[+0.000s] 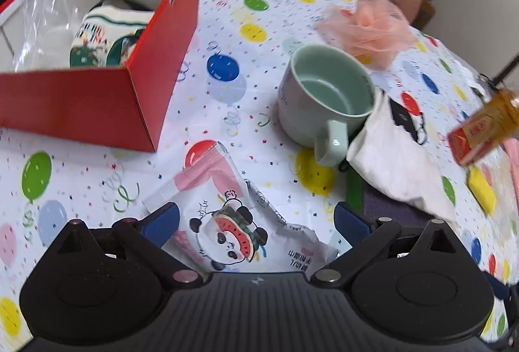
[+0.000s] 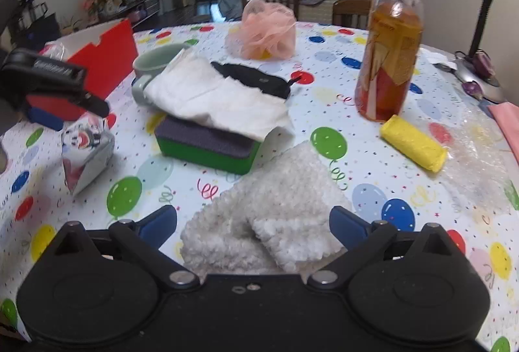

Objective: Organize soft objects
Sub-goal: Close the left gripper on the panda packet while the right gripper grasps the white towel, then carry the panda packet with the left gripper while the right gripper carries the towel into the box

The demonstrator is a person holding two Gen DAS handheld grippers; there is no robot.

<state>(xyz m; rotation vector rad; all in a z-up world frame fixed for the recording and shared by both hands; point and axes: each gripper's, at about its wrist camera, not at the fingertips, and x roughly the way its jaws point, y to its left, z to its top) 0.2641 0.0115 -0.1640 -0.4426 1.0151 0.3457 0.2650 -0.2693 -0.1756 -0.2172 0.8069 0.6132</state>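
The left tongs (image 1: 256, 222) hang low over the balloon-print counter (image 1: 81, 176), blue pads spread wide, with the white-and-pink crinkly plastic pack printed with a panda (image 1: 227, 222) lying straight ahead between them. The pack's long axis runs roughly from the near right to the far left, towards the red cardboard box (image 1: 97, 105), which sits just beyond it on the left and already holds a rolled green-and-white printed cloth (image 1: 107, 37) and a clear plastic bag (image 1: 42, 18). Seen from the right wrist camera, the pack looks tented up under the left tongs, possibly touched by a pad, though the angle leaves that unsure.

The right tongs (image 2: 253, 222) are likewise spread wide and grip nothing; a fuzzy cream folded cloth (image 2: 275, 215) lies between the pads, its length pointing away towards the green sponge block with a grey top (image 2: 207, 144). The left tongs are the nearer to the box, so the pack looks the likelier next piece to go in, needing a squeeze across its narrow width.
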